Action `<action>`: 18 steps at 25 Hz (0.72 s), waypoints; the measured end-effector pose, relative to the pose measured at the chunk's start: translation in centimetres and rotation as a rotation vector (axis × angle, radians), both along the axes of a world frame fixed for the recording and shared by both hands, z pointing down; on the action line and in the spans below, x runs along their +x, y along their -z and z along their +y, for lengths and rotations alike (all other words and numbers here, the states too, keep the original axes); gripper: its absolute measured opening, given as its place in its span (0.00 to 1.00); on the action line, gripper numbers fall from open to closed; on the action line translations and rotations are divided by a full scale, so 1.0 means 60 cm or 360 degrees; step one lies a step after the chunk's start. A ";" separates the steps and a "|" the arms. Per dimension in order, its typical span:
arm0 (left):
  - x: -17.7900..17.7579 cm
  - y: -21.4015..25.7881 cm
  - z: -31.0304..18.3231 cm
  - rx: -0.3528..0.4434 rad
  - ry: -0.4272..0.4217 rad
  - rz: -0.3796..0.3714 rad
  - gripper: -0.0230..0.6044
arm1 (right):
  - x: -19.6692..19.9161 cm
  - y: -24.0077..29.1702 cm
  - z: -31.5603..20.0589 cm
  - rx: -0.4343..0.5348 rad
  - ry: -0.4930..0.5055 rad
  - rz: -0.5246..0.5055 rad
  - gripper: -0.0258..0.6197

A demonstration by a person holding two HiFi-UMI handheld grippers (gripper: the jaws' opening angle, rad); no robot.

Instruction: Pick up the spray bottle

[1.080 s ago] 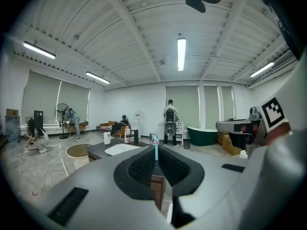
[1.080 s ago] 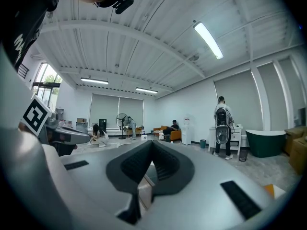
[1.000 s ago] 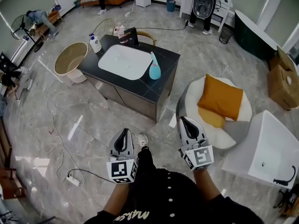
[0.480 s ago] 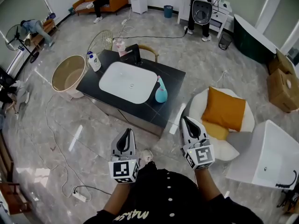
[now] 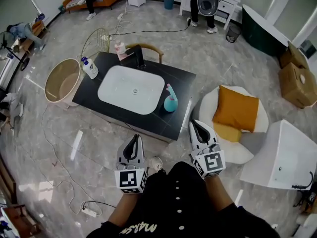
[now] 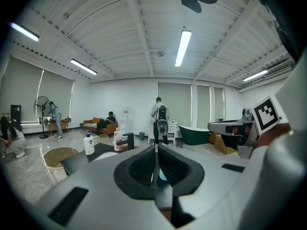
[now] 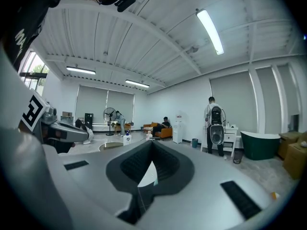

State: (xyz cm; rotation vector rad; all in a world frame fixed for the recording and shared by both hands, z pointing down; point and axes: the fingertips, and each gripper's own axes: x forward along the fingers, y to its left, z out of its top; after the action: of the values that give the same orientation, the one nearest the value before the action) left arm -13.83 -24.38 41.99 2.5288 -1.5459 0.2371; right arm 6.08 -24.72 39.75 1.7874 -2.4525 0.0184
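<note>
Across the marble floor (image 5: 64, 148) the black counter (image 5: 181, 79) now sits much nearer than a second ago, its front edge just ahead of both grippers, so the walk-up looks nearly done and the reach itself has not begun. The white basin (image 5: 119, 86) fills most of the counter's top, and the teal spray bottle (image 5: 170, 99) stands upright on the dark surface just beside the basin's right rim (a white pump bottle (image 5: 89, 67) stands well apart at the far left corner). The spray bottle lies ahead, between the two tools and closer to the right gripper (image 5: 198, 131), which looks the likelier one to take it. That claw is closed and empty, as is the left gripper (image 5: 133, 144), so whichever goes must spread its jaws first
</note>
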 end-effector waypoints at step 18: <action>0.034 -0.106 -0.021 -0.0274 0.0067 0.0007 0.08 | 0.014 -0.178 -0.165 -0.0258 0.0123 -0.0023 0.11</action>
State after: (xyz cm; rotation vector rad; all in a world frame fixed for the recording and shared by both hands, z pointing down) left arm -11.76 -25.64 48.37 2.3615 -1.5057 0.3431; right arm 6.94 -34.60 50.40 1.6312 -2.4492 0.2183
